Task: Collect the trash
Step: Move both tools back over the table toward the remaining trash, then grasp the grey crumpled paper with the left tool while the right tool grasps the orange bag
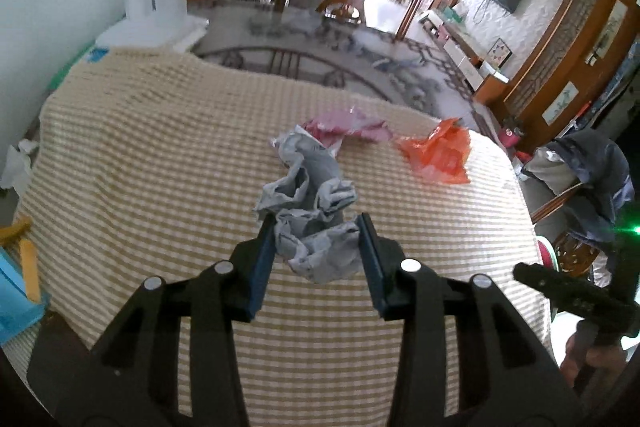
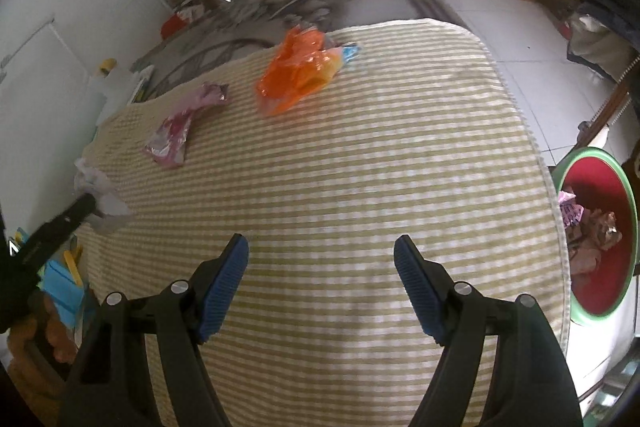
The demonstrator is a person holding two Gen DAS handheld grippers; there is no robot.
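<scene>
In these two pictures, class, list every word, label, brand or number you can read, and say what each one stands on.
No text can be read in either view.
Pink wrapper in the red bin: dark print, too blurred to read.
Pink wrapper on the cloth: print too blurred to read.
Orange bag: no legible print.
Grey crumpled paper in the left gripper: faint marks, unreadable.
Framed pictures on the wall: too small to tell.

Trash on desk, bin off its right edge.
Crumpled paper (image 1: 308,211) sits between left claw (image 1: 318,227) pads; wrapper (image 1: 348,127) just behind it, plastic bag (image 1: 438,157) to wrapper's right. Bin (image 2: 592,239) on floor right of desk (image 2: 360,187), trash in it.
</scene>
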